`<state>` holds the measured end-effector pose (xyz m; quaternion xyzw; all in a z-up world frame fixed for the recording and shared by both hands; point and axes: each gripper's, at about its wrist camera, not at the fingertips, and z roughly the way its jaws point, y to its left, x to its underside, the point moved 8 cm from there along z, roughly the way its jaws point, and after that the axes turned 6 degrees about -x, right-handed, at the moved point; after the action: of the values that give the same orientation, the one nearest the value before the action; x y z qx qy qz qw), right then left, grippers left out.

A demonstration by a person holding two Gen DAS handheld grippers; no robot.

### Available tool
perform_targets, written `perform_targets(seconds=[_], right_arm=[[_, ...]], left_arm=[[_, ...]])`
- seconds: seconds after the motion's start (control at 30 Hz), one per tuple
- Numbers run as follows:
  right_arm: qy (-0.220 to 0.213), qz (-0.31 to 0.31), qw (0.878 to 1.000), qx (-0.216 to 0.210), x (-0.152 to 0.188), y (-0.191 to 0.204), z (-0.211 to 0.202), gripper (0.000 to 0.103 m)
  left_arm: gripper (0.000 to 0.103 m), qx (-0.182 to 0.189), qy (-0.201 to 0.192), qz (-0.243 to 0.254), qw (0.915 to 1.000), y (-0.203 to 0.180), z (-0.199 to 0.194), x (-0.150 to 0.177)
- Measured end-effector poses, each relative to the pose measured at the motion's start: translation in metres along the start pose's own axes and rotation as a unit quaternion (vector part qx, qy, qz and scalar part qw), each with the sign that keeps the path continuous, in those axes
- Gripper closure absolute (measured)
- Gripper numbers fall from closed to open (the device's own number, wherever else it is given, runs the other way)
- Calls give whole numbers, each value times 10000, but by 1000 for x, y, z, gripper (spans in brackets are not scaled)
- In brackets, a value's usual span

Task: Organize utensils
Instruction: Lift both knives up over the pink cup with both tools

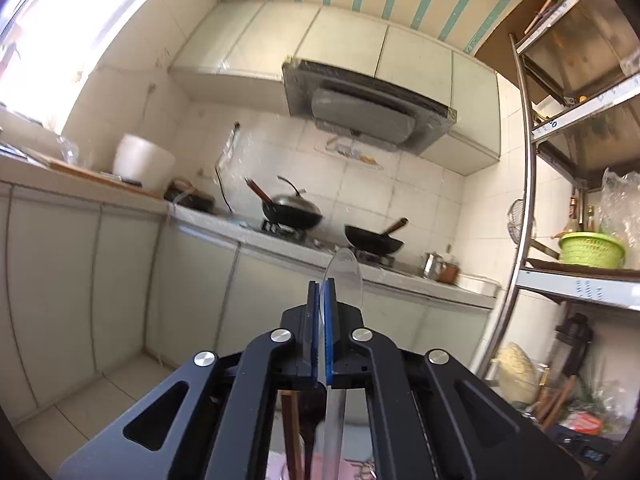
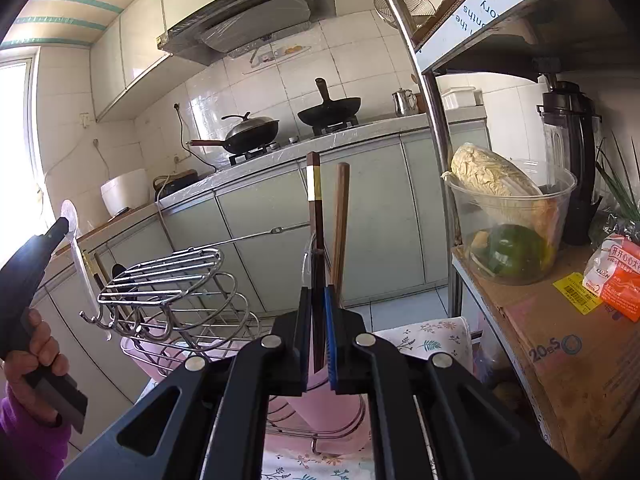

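Left gripper: jaws nearly together, clamped on the handle of a clear plastic spoon, bowl end raised above the blue pads, handle running down between the arms; right gripper: jaws close, pinched on a dark brown chopstick with a gold band, upright, tip high; a second plain wooden chopstick stands just beside it, contact with the pads unclear; below, a pink plastic cup sits inside a chrome wire rack with hooks along its front edge; a floral cloth lies underneath; to the right, a clear plastic tub on a cardboard box holds a cabbage and a green vegetable.
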<state>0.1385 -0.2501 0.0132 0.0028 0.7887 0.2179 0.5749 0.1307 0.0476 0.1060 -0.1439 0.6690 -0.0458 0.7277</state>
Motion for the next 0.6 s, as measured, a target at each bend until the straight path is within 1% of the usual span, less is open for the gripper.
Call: perform_targets(seconds=[0.1, 0.17, 0.27, 0.4, 0.53, 0.6], right_arm=[[-27, -23, 10000, 9, 2, 1, 0, 97], [-15, -28, 10000, 12, 4, 1, 2, 97], [30, -57, 10000, 11, 9, 3, 4, 97], [81, -76, 9999, 13, 12, 4, 5, 97], [119, 12, 9999, -2, 15, 2, 6, 97], [105, 71, 9999, 6, 16, -1, 5, 97]], left_arm=[[102, -139, -407, 152, 9990, -3, -3, 5], [102, -189, -611, 286, 9975, -8, -5, 9], [102, -206, -728, 403, 9963, -13, -5, 20], [102, -231, -462, 346, 9981, -6, -3, 38], [102, -233, -211, 281, 9991, 5, -13, 49], [102, -217, -9, 215, 9995, 11, -16, 56]])
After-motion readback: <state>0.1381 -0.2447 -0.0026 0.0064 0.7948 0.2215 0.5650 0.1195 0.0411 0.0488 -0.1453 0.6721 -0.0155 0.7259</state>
